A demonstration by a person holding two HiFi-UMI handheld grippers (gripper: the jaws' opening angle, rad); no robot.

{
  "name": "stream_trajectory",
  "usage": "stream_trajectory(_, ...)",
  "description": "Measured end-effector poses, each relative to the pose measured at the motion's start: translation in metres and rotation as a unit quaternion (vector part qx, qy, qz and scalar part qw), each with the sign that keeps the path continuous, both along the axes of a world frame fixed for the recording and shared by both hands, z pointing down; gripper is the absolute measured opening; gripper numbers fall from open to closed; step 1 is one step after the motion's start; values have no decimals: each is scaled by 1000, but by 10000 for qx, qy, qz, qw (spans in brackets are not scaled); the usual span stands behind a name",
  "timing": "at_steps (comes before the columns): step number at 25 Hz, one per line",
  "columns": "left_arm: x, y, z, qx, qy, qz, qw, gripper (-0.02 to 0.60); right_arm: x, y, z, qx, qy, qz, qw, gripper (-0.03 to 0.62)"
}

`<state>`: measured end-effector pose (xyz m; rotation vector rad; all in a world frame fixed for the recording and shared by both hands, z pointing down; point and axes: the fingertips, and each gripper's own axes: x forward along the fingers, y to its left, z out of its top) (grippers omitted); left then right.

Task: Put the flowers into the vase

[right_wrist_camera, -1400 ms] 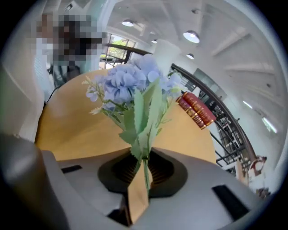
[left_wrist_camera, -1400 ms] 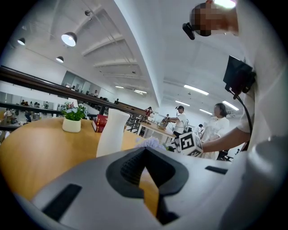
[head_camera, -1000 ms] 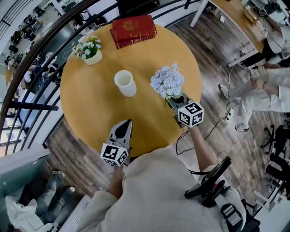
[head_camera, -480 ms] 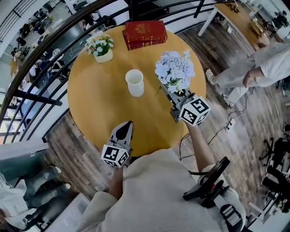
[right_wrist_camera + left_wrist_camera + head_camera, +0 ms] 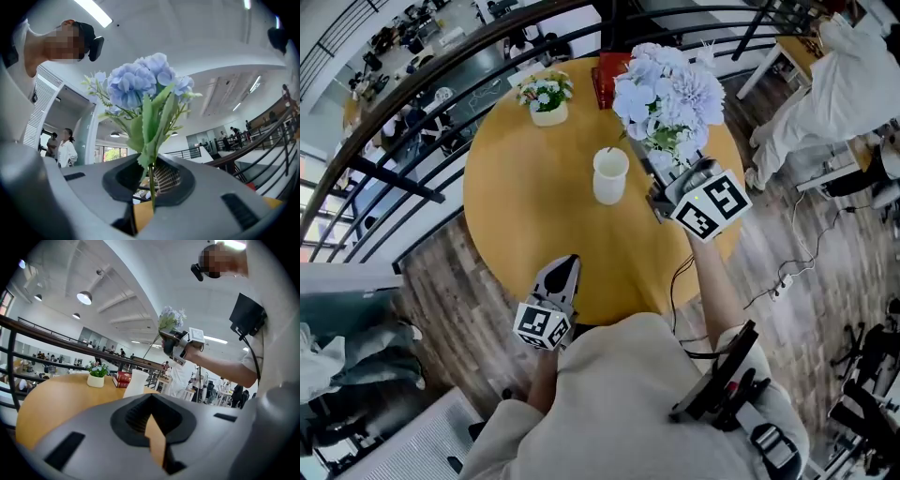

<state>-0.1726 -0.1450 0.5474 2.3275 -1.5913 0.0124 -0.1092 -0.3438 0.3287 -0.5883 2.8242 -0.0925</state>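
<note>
1. The right tongs [image 5: 151, 190] are clamped on the stem of the flowers [image 5: 667, 89], held above the tabletop [image 5: 525, 206] near the vase [image 5: 610, 175].
2. The blooms hide the right tongs' tips and most of the red book [image 5: 600, 80].
3. The left tongs [image 5: 564, 272] are together and empty.

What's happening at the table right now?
The person's right gripper is shut on the green stem of a bunch of pale blue artificial flowers. It holds them upright in the air over the round wooden table, just right of the white cylindrical vase. The vase looks empty, so the flowers are not yet in. The left gripper hangs at the table's near edge, jaws together on nothing.
</note>
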Motion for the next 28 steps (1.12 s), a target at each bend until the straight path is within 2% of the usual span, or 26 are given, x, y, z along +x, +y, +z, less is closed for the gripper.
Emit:
stream_trajectory(5,-12,2,1,-30,-9,-206,9998,6,-16,-4,13,-95,69,-124,9999,58)
stream_trajectory(12,-13,2,3,-84,16,-172,9998,6,-22,-7,29,-178,219,-103,9995,58)
stream_trajectory(22,-18,0,7,-219,-10,-104,9997,6,-23,-7,105,-558,538,66,9970,60)
stream_trajectory(25,-22,3,9,-261,-46,-123,9996,6,-24,-2,135,-565,848,235,9945,63)
stream_trajectory(27,-23,4,10,-288,-61,-141,9995,6,-24,-1,150,-532,1128,398,9914,87)
stream_trajectory(28,-24,5,10,-297,-64,-149,9994,6,-24,0,156,-545,1223,468,9899,120)
